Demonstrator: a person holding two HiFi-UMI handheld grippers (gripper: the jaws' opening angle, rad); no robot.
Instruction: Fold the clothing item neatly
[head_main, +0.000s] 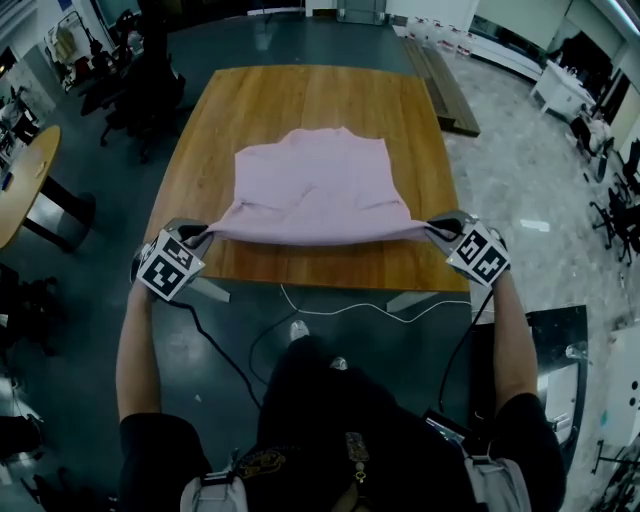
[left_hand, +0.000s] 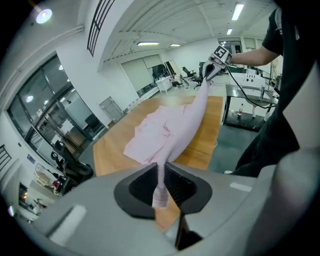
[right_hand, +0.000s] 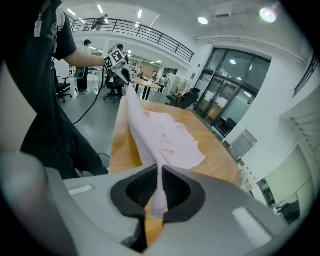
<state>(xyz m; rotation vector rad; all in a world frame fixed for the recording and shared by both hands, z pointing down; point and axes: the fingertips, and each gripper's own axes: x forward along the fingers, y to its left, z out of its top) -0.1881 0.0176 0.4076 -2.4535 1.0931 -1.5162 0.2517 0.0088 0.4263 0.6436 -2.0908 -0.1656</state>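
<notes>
The pale pink fabric garment (head_main: 315, 190) lies spread across the middle of the rectangular wooden tabletop (head_main: 300, 90). Its far part rests flat on the wood, and its near edge is lifted just above the tabletop's near edge. That lifted edge is drawn into a taut line between the 2 grippers. The left gripper (left_hand: 160, 186), by the near left corner, has its jaws closed tight on 1 corner of the cloth, with a thin pinch of pink between the dark pads. The right gripper (right_hand: 159, 192), by the near right corner, is clamped the same way on the other corner. Both grippers angle downward.
</notes>
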